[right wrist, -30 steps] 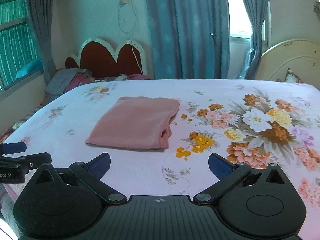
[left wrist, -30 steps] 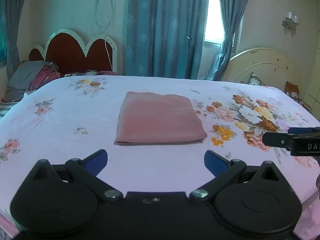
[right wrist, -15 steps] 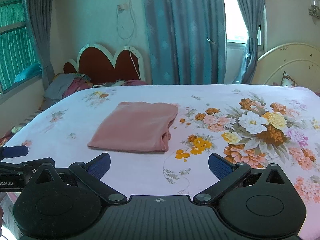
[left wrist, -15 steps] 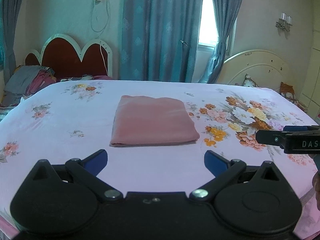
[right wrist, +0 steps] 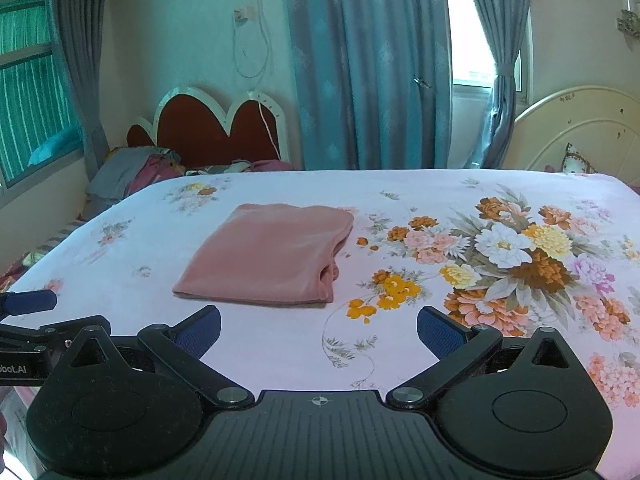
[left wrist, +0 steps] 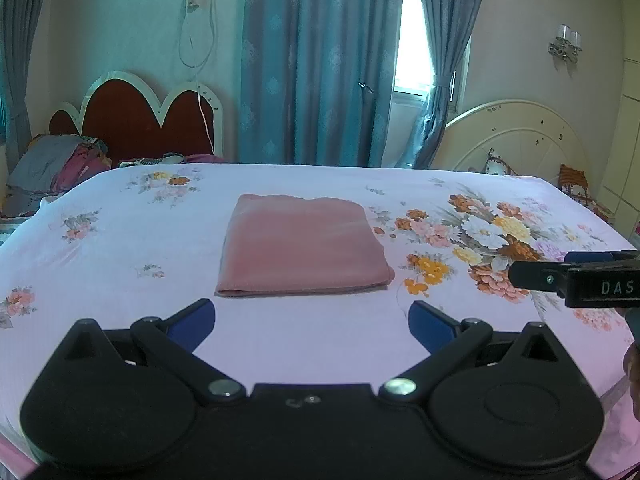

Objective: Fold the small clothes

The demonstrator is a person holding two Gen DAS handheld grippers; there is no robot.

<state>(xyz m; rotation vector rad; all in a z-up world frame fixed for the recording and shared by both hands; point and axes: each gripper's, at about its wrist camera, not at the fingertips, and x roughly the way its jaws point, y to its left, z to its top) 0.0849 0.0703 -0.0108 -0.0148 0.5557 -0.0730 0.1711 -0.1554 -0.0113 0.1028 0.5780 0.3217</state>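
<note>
— Both grippers had drawn back and risen a little since the earlier frames, so the bed (left wrist: 120, 320) sat lower in each view and the pink garment (left wrist: 302, 246) looked farther off. Did anything else shift?

— No. The garment lay where it was, folded into a flat rectangle on the floral sheet, left of the big flower print (right wrist: 516, 256) and toward the middle of the bed.

— Which way did it lie from the tongs?

— Straight ahead and beyond both, well apart from the tips. From the left gripper (left wrist: 312, 318) it sat dead centre; from the right gripper (right wrist: 319, 326) it sat ahead and to the left. I'd judge the left the nearer, though only slightly. Its long axis ran left to right, with the layered open edges on the right side.

— And the jaws?

— Each pair stood spread wide, holding nothing.

— Counts?

— One bed, one folded garment, two grippers, four blue pads (right wrist: 200, 330). A heap of other clothes (left wrist: 56, 164) sat at the far left by the red headboard (left wrist: 136, 124); how many pieces, I couldn't tell.
</note>
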